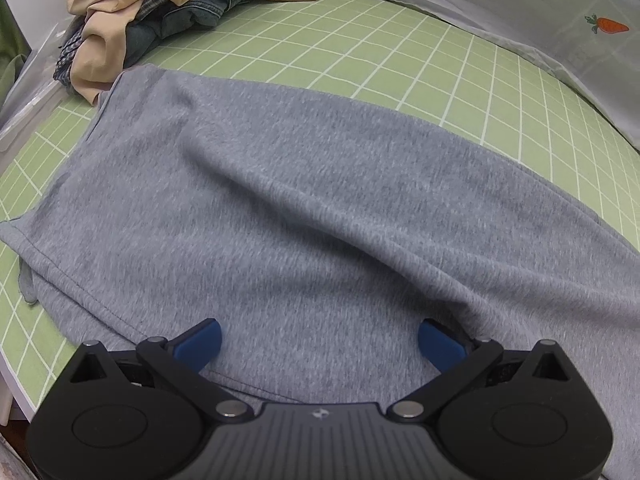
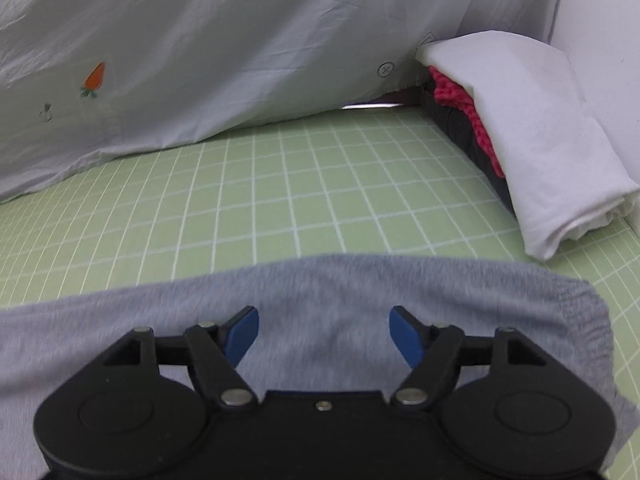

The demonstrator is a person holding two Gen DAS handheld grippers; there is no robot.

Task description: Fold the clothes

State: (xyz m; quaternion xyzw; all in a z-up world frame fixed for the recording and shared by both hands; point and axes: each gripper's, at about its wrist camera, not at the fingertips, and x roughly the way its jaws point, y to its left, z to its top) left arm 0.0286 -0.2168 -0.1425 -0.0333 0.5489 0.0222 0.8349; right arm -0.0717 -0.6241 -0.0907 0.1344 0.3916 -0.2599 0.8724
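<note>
Blue pads of the left claw (image 1: pixel 319 340) and the right claw (image 2: pixel 324 334) stand wide apart and hold nothing, each hanging just above the grey garment (image 1: pixel 280 200), which lies spread on the green checked mat (image 1: pixel 360 40). It seems the cloth is laid out between two folds, so the next move needs both claws to close on an edge or the elastic waistband (image 2: pixel 580 312). Further out lie a pile of unfolded clothes (image 1: pixel 132 16) and a folded stack (image 2: pixel 540 140).
</note>
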